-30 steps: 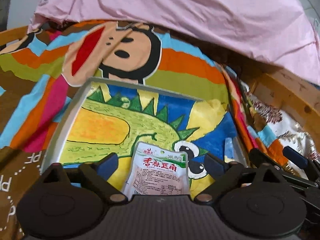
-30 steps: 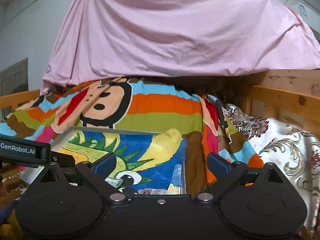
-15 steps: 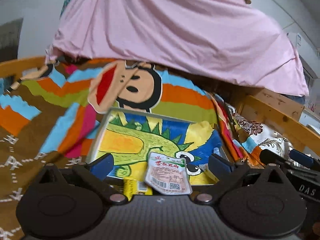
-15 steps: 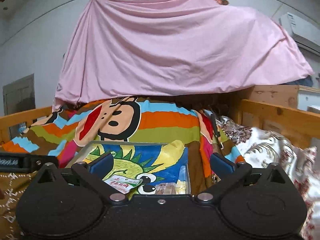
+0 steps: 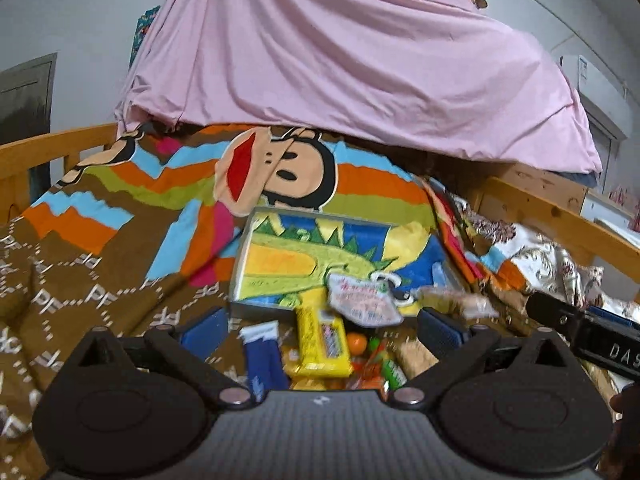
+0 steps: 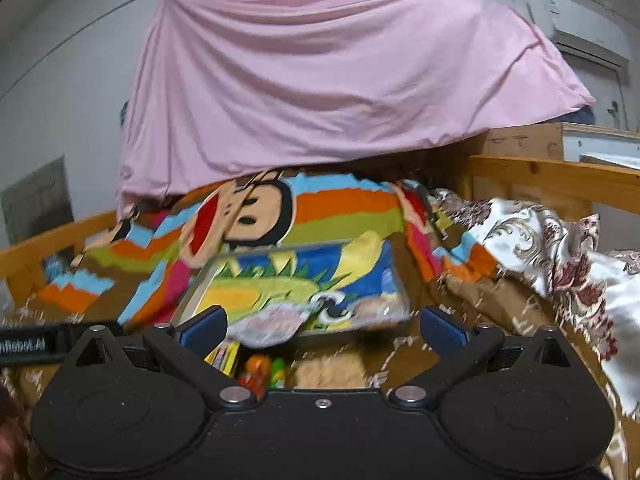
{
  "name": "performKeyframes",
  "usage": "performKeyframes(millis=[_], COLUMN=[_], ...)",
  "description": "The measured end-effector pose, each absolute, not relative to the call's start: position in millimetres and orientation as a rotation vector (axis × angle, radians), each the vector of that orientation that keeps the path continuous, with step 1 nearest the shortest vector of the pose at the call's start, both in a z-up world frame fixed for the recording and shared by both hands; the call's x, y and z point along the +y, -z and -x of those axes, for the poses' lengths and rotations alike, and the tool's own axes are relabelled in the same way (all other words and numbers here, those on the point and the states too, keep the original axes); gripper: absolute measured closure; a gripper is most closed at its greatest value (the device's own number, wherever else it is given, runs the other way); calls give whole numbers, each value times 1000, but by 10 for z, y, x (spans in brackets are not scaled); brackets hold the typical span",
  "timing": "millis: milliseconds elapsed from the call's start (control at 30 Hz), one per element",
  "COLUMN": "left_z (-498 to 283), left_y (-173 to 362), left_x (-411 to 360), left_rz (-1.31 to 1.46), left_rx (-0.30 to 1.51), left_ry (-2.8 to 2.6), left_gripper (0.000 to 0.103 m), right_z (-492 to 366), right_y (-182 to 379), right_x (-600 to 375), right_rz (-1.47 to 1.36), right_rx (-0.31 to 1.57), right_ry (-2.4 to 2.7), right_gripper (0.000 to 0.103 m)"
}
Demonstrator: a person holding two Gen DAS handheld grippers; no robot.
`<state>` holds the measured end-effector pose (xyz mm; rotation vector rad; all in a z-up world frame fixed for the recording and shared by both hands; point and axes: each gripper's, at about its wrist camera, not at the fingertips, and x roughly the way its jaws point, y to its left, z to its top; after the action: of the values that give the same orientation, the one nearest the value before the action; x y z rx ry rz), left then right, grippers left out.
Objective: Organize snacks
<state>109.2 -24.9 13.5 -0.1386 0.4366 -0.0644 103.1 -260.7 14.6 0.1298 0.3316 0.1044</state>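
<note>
Both views pulled back since earlier. Left wrist: left gripper (image 5: 320,330) spread wide, empty; white snack packet (image 5: 362,300) on tray (image 5: 240,272) front edge, yellow bar (image 5: 320,336) newly visible. Right wrist: right gripper (image 6: 322,326) spread wide, empty; tray now blurred.

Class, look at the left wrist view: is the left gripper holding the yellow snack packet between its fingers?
No. The left gripper is open, and the yellow snack packet lies loose on the blanket between its spread fingers.
</note>
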Motion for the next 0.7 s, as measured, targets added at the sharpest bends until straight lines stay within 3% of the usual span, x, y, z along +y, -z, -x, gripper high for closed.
performKeyframes(millis=[700], left_z=[-801], left_y=[222], left_x=[223], left_rz=[132], left_rx=[554], left_ry=[0], left_gripper=[1], right_z=[-943], right_y=[167], right_x=[-1903], right_rz=[146], right_rx=[490], right_ry=[-253], right_gripper=[1])
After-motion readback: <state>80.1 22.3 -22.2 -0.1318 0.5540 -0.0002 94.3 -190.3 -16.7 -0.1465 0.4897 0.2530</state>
